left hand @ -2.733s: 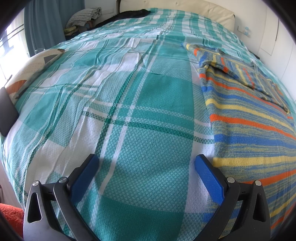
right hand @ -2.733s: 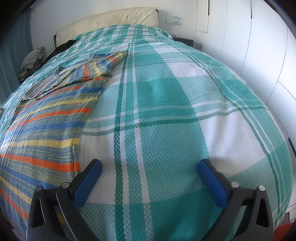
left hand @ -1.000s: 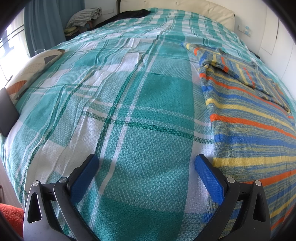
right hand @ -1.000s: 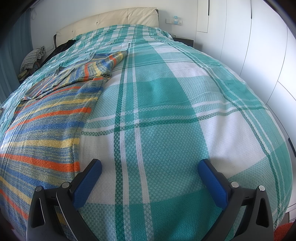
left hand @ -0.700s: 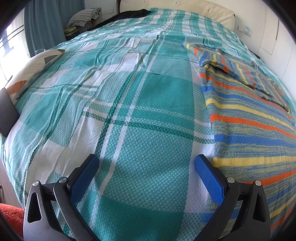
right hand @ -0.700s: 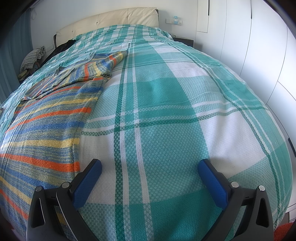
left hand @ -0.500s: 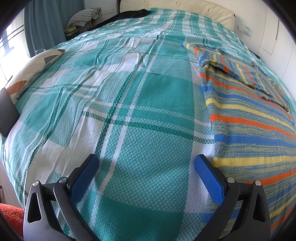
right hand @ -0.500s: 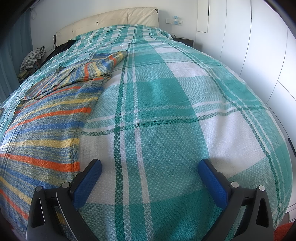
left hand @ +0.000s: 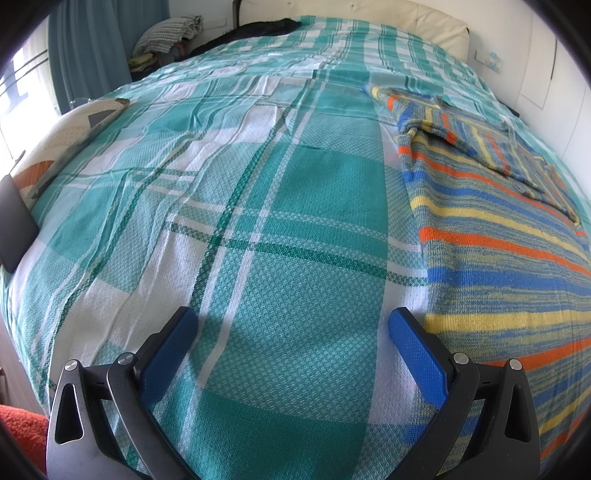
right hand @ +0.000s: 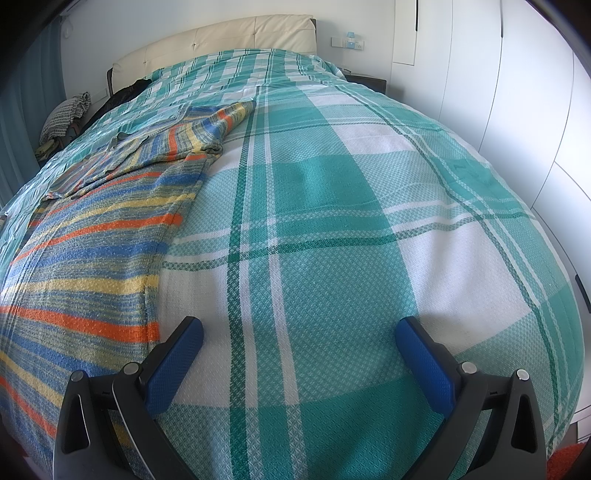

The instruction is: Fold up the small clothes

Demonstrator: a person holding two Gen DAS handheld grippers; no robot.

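Observation:
A striped knit garment [left hand: 506,243] in blue, orange and yellow lies flat on the teal plaid bedspread [left hand: 295,206], with its far sleeves folded over the body. It fills the right of the left wrist view and the left of the right wrist view [right hand: 85,254]. My left gripper [left hand: 291,325] is open and empty, low over the bedspread just left of the garment's near edge. My right gripper [right hand: 299,332] is open and empty, low over the bedspread [right hand: 332,229] just right of the garment's near edge.
A cream headboard [right hand: 221,40] stands at the far end. Folded textiles [left hand: 166,35] and a dark garment [left hand: 258,27] sit at the far left corner. A patterned cushion [left hand: 62,147] lies on the bed's left edge. White wardrobe doors [right hand: 517,92] line the right side.

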